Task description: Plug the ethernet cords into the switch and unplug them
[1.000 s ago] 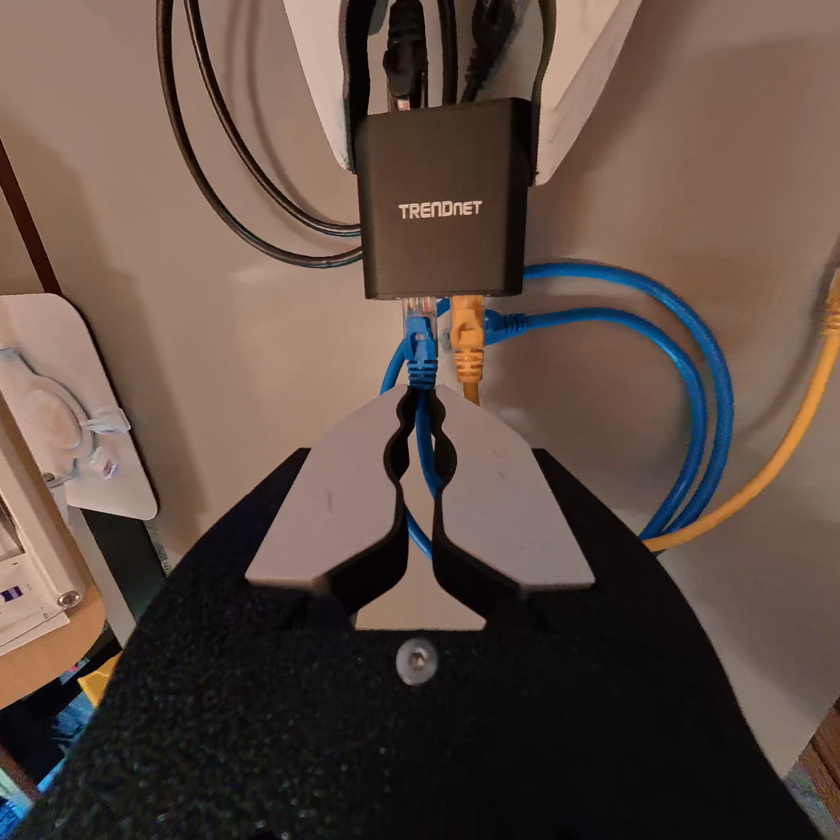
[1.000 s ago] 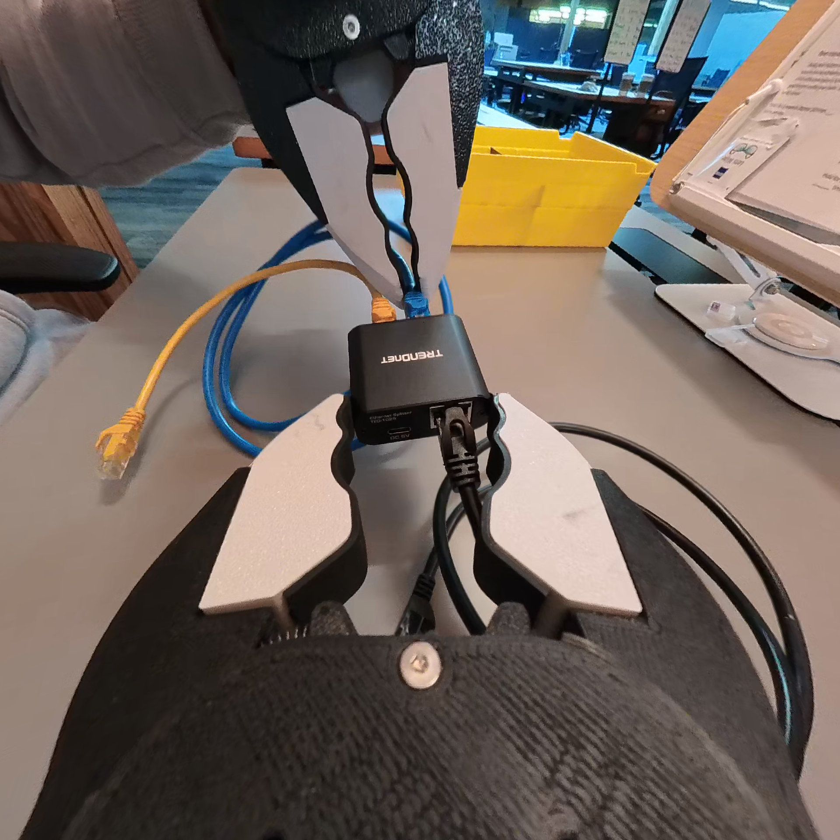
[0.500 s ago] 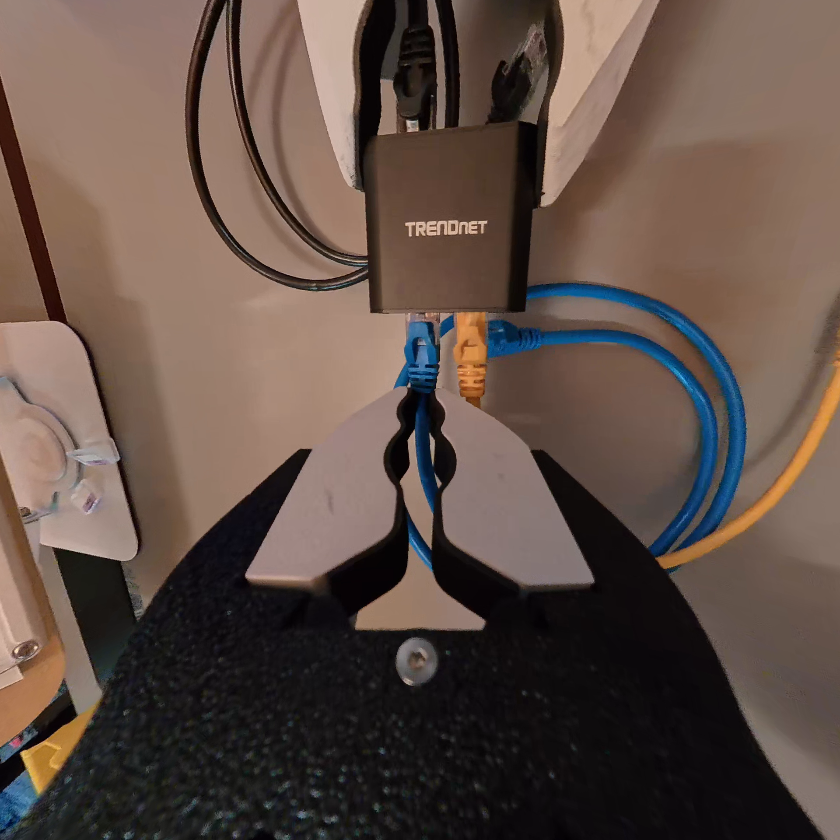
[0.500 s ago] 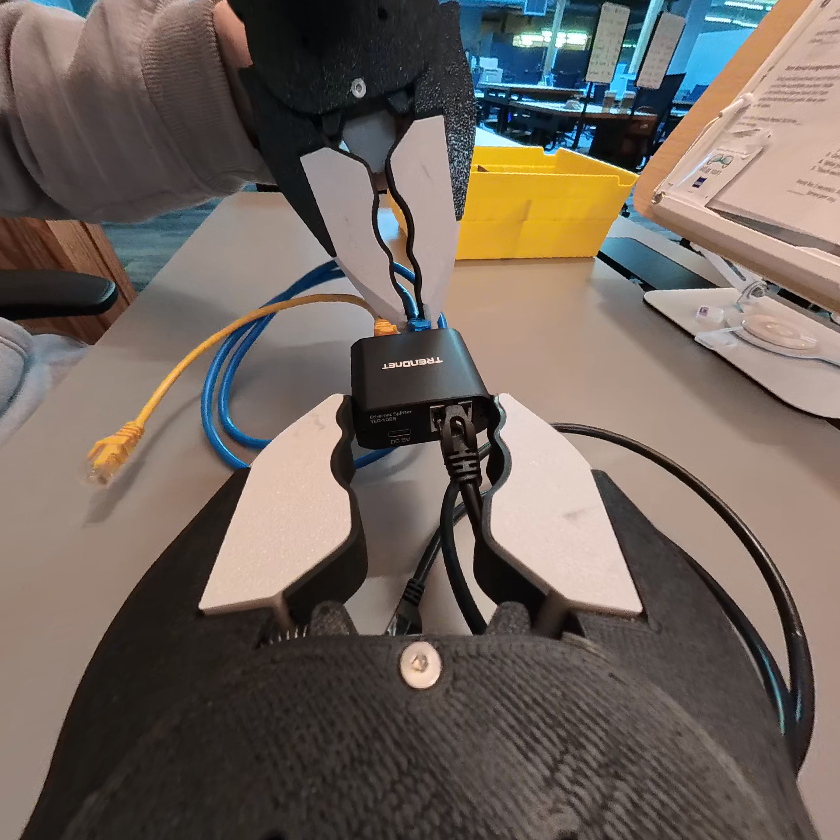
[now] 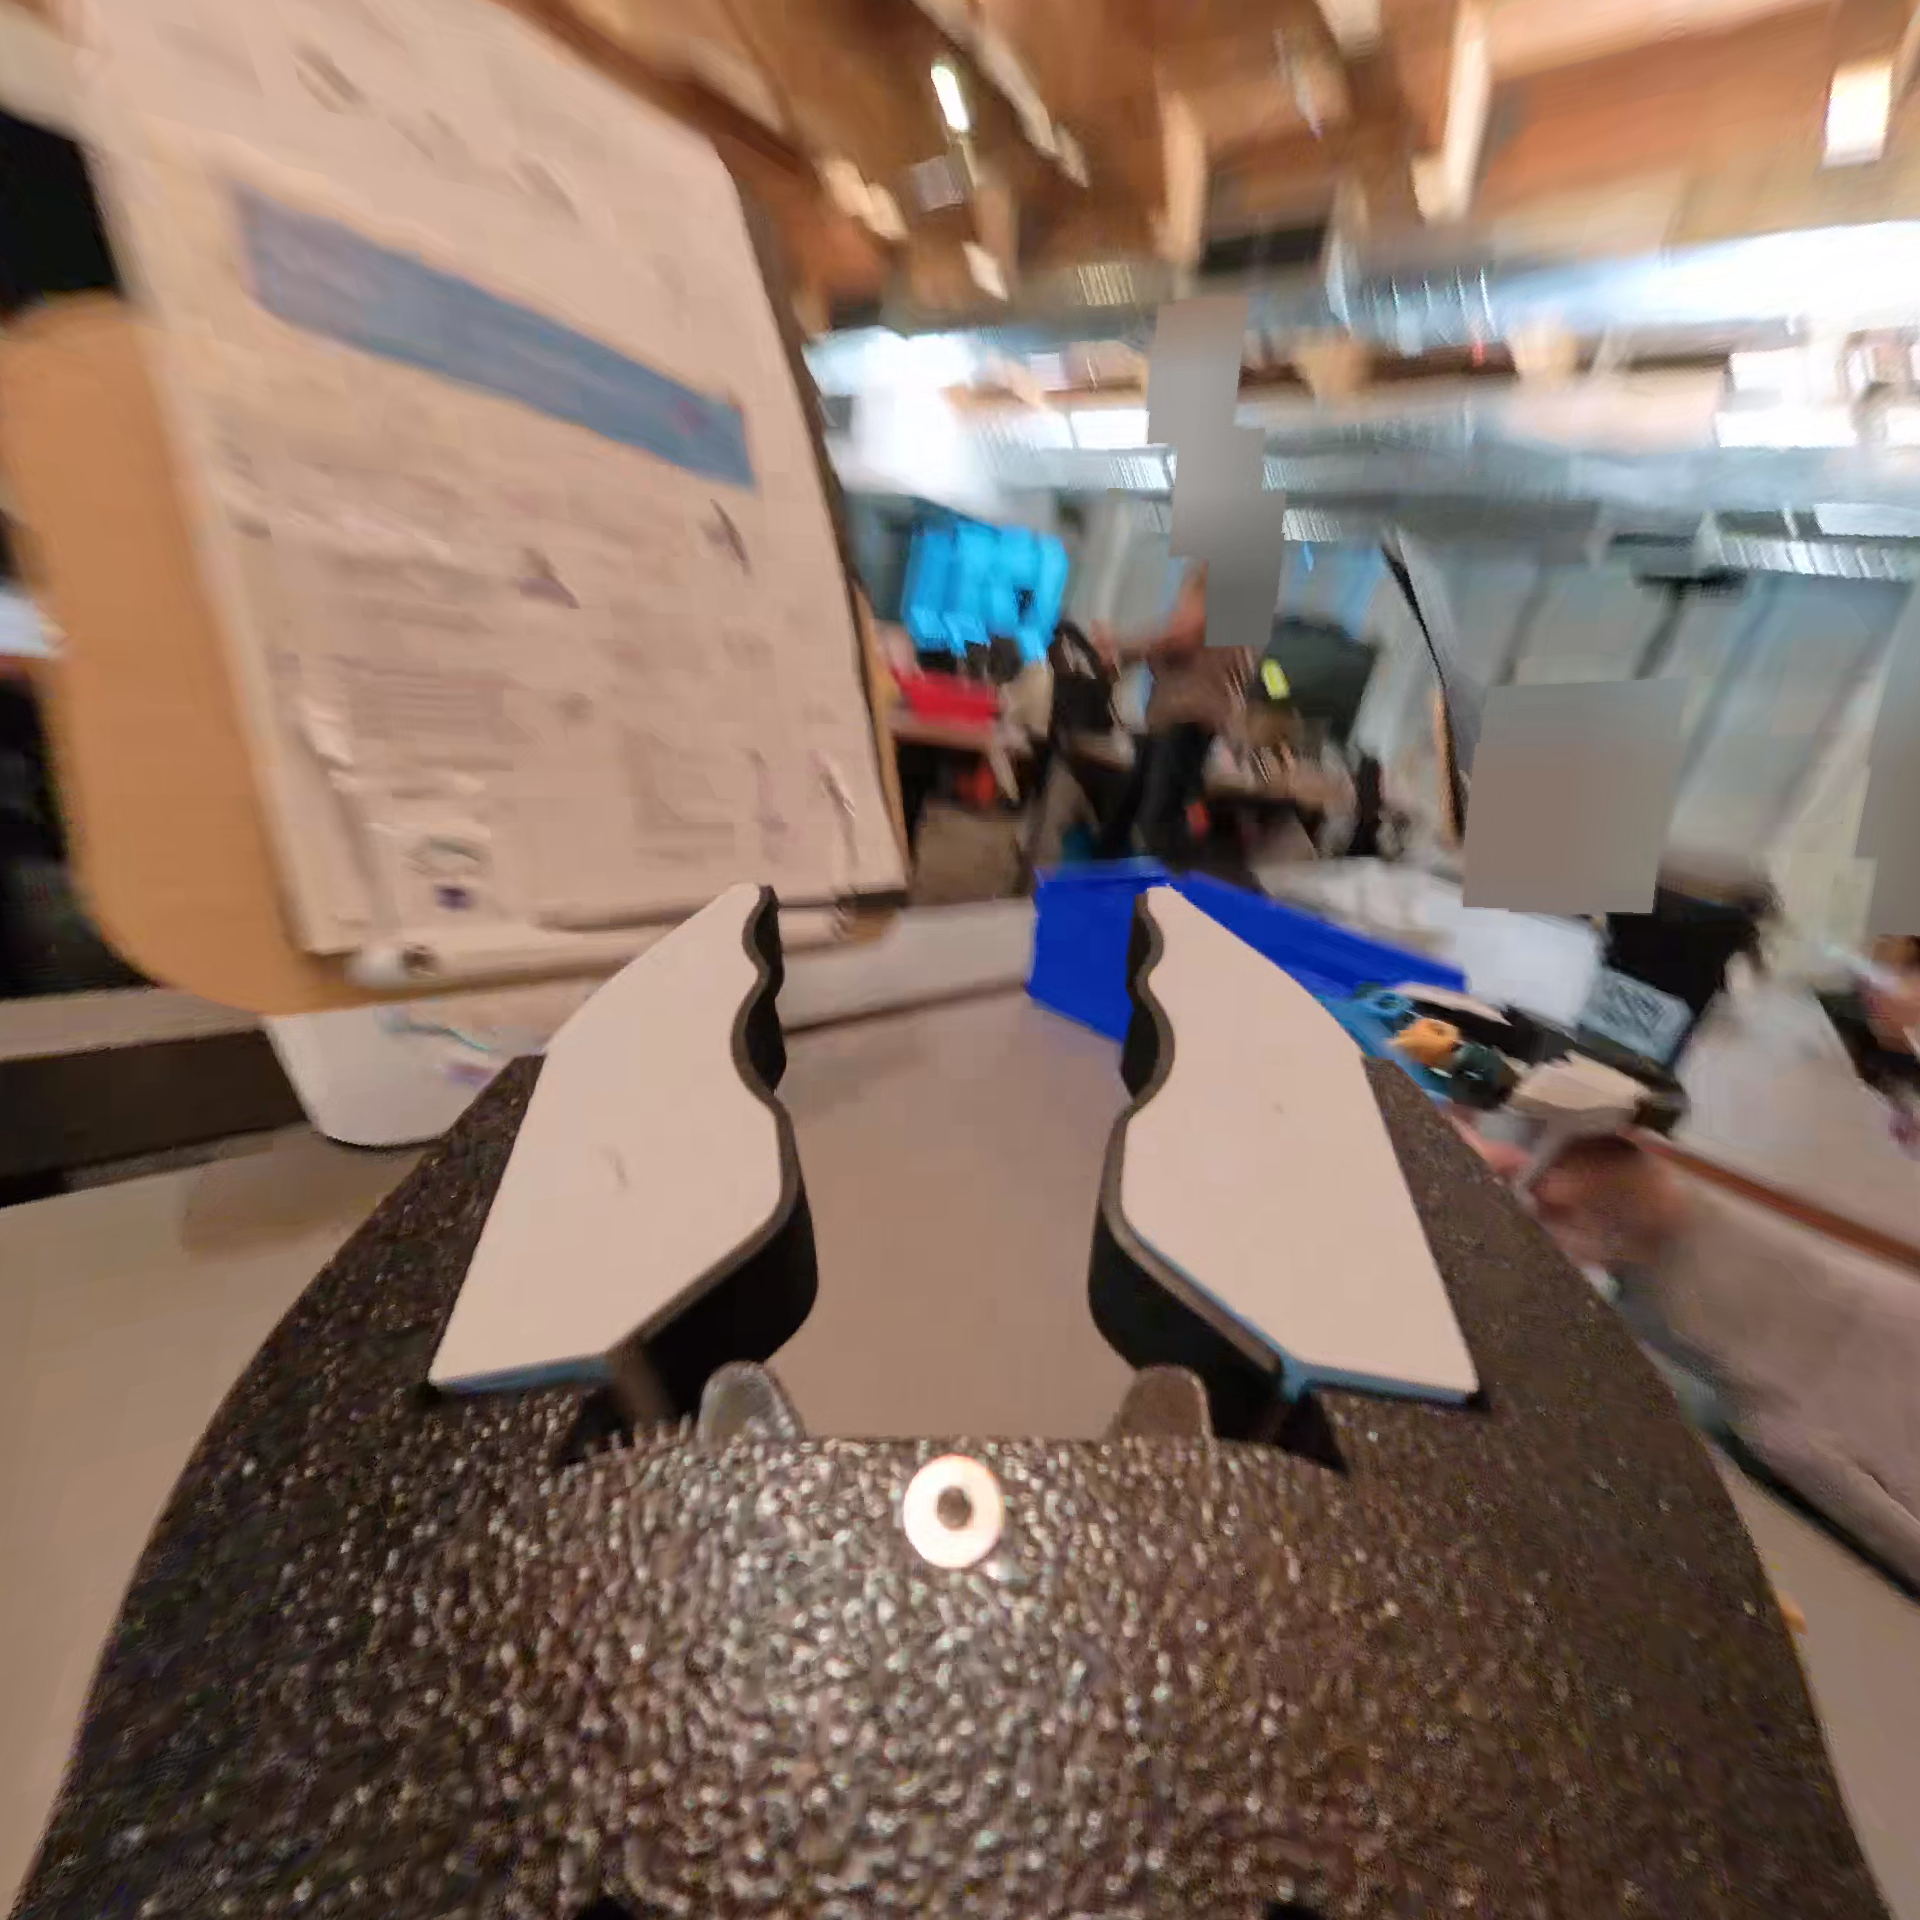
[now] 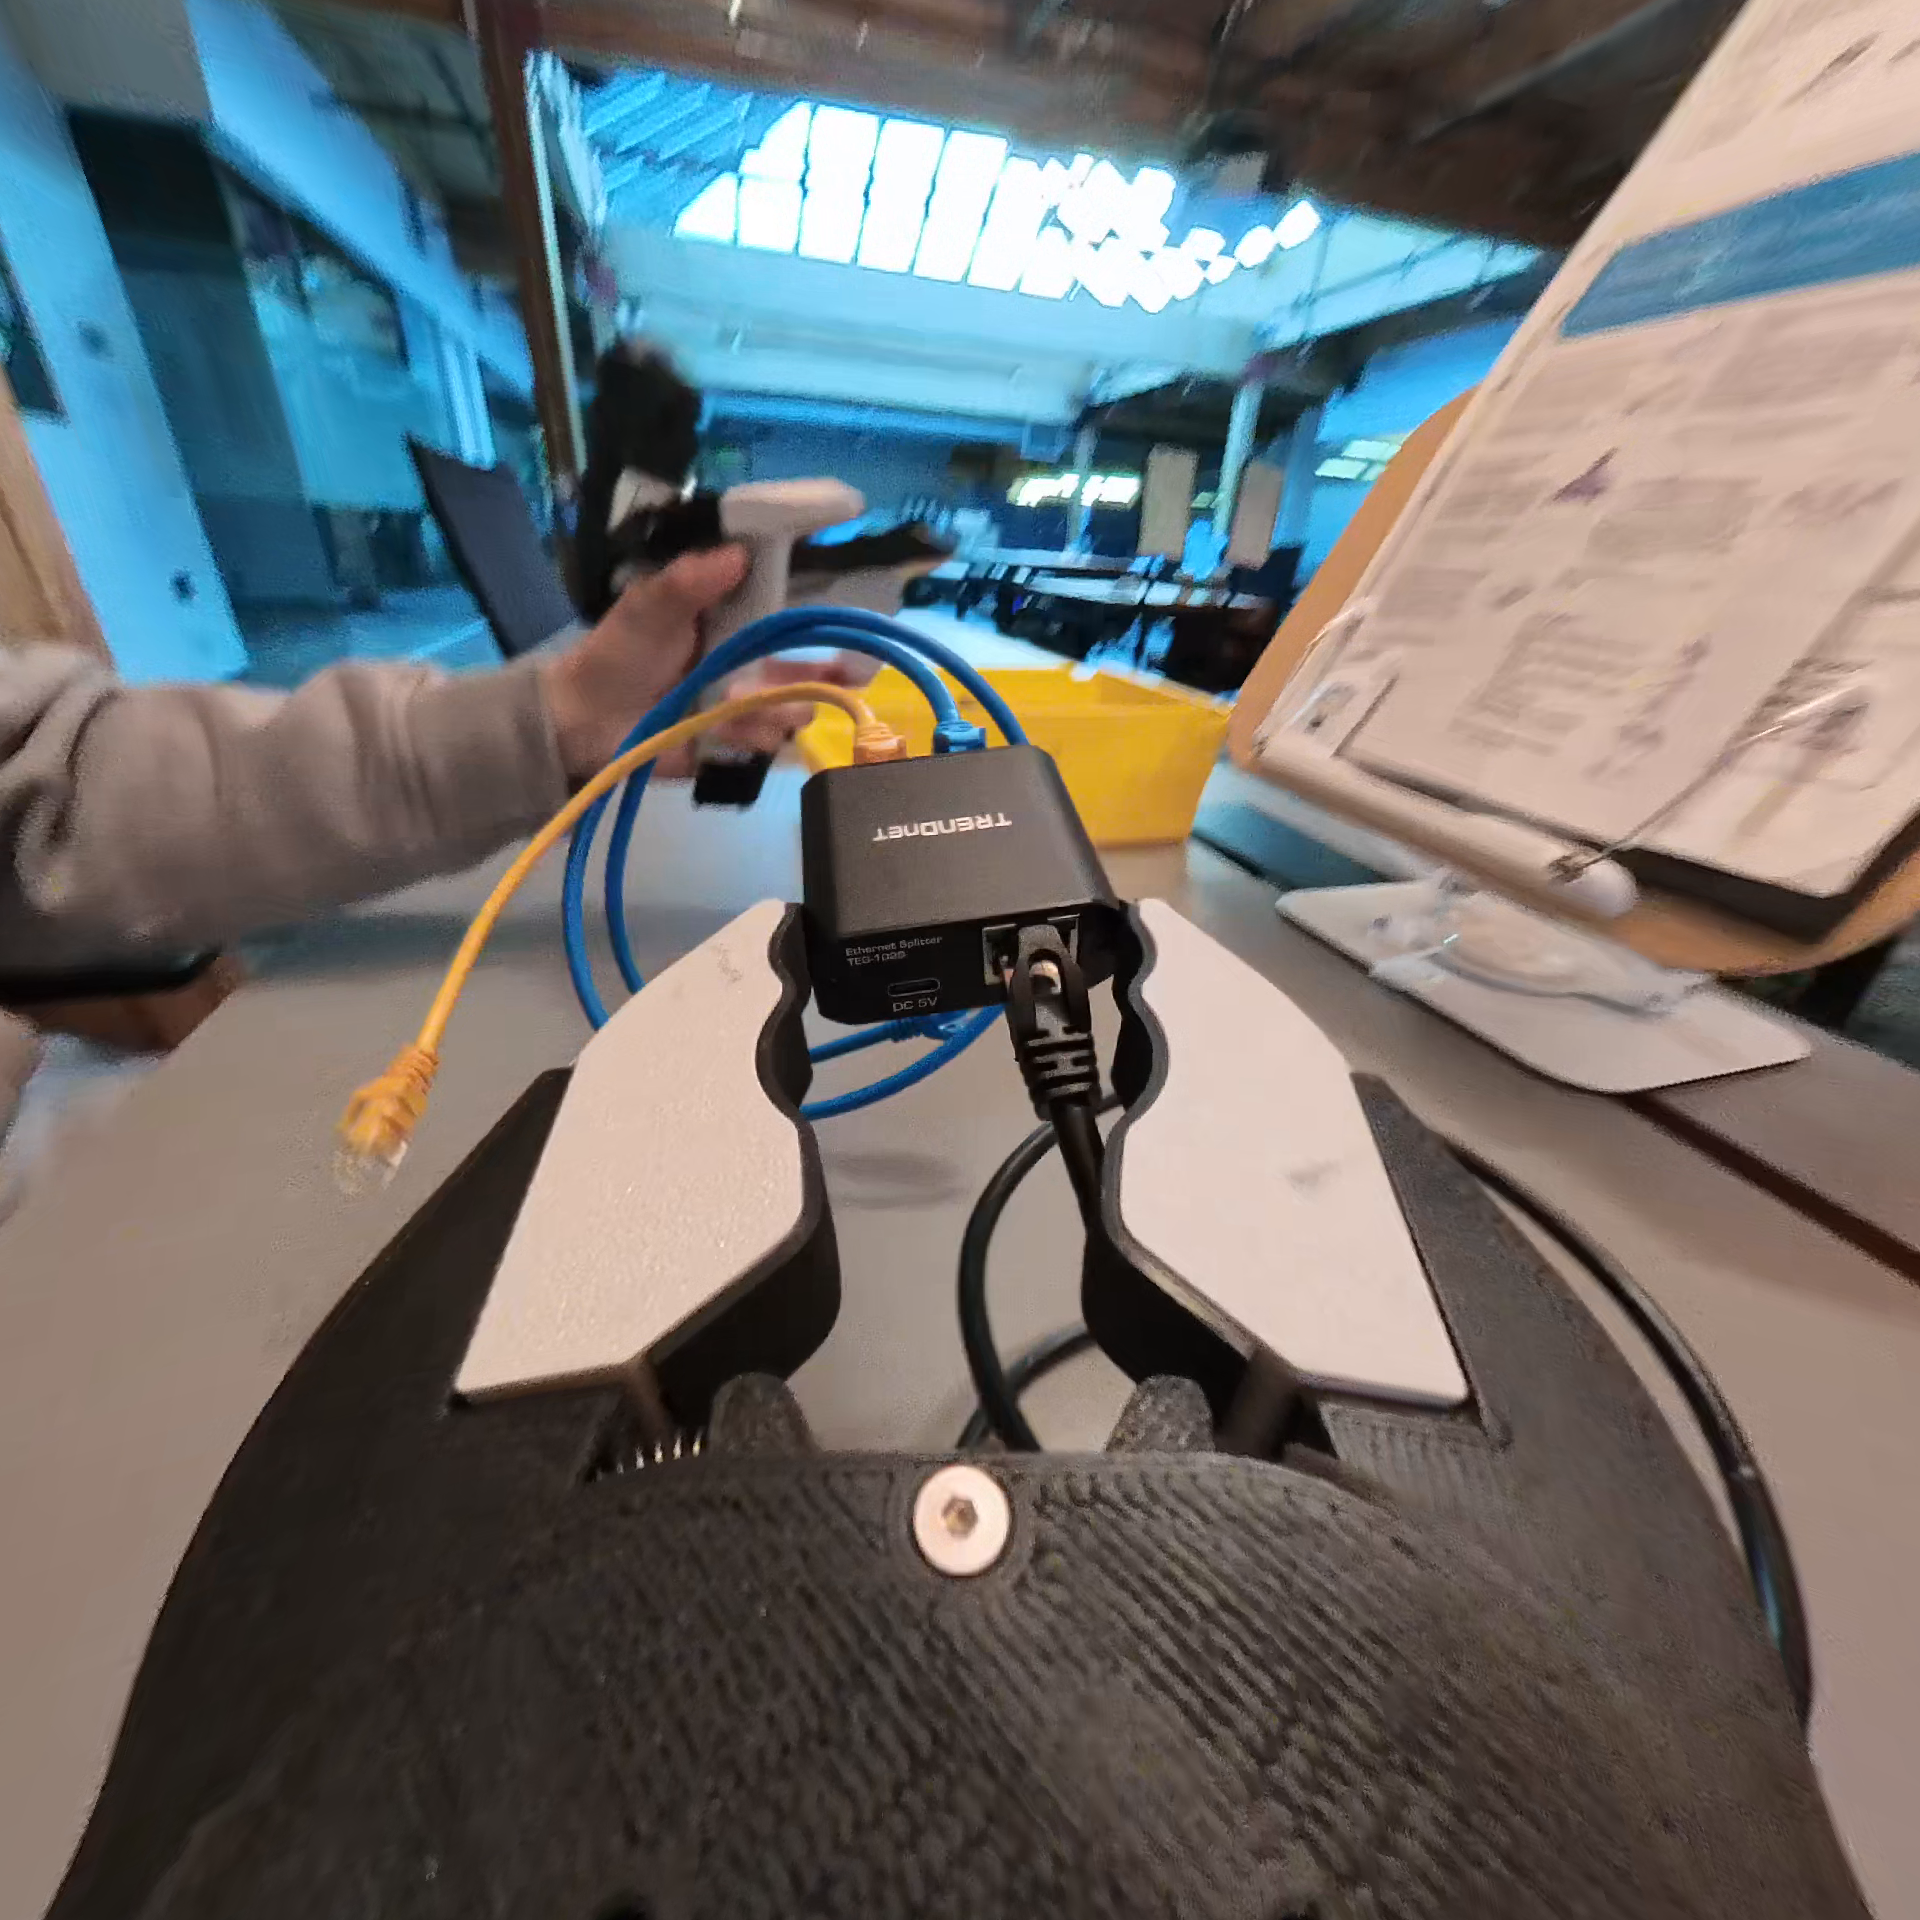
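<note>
My right gripper point(image 6: 961, 914) is shut on the sides of the black switch point(image 6: 935, 842) and holds it tilted up above the grey table point(image 6: 187, 1226). A black cord point(image 6: 1051, 1023) is plugged into the near face. A yellow cord point(image 6: 878, 740) and a blue cord point(image 6: 956, 736) are plugged into the far face. The yellow cord's free plug point(image 6: 379, 1112) hangs at the left. My left gripper point(image 5: 954, 914) is open and empty, pointing across the room. Its handle point(image 6: 774, 551), held in a hand, shows behind the switch.
A paper stand point(image 6: 1621, 582) on a white base point(image 6: 1558, 997) is at the right, also seen in the left wrist view point(image 5: 468, 520). A yellow bin point(image 6: 1132, 748) sits behind the switch. A blue bin point(image 5: 1091, 956) is at the table's far edge. One gripper's finger ends stand about 25 cm off the other's.
My left gripper has let go of the blue cord, opened, and swung up and away from the switch. My right gripper has raised the switch, with the cords trailing from it.
</note>
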{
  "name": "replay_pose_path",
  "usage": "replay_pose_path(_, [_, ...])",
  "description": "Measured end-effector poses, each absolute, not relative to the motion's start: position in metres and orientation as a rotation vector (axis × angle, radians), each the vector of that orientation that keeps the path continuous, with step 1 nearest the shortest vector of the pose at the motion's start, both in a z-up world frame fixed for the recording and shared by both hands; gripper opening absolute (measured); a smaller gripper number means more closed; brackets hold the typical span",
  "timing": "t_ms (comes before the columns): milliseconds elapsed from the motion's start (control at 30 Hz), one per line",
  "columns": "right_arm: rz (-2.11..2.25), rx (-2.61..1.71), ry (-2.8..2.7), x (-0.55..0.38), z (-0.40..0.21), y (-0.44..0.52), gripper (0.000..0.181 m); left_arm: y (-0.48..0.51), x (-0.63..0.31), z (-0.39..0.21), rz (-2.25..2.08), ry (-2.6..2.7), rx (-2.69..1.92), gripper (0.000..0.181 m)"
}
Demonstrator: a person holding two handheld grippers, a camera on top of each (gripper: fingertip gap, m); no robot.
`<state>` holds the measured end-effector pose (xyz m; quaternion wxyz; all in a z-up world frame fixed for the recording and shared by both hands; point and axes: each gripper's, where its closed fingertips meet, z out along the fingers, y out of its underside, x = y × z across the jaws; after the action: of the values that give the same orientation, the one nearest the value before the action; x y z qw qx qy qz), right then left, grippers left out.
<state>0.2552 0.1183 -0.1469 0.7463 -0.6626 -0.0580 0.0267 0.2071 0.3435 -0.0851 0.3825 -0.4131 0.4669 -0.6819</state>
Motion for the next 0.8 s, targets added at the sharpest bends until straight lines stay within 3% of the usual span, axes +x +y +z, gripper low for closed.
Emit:
replay_pose_path(100, [0.013,-1.274,-0.083,0.263,-0.102,0.093,0.057,0.366,0.19,-0.094,-1.669,1.058,-1.009,0.054])
replay_pose_path(267, [-0.126,-1.023,-0.055,0.279,-0.005,0.045,0.057,0.328,0.206,-0.153,-1.617,1.265,-1.027,0.055])
replay_pose_path(433, [-0.234,-0.851,0.088,0.335,0.06,-0.03,0.057,0.304,0.214,-0.163,-1.506,1.37,-0.937,0.054])
replay_pose_path(567, [-0.251,-0.799,0.311,0.407,0.048,-0.085,0.057,0.299,0.213,-0.171,-1.476,1.408,-0.916,0.05])
replay_pose_path(800, [-0.295,-0.714,0.817,0.497,-0.058,-0.138,0.057,0.296,0.209,-0.169,-1.462,1.401,-0.87,0.047])
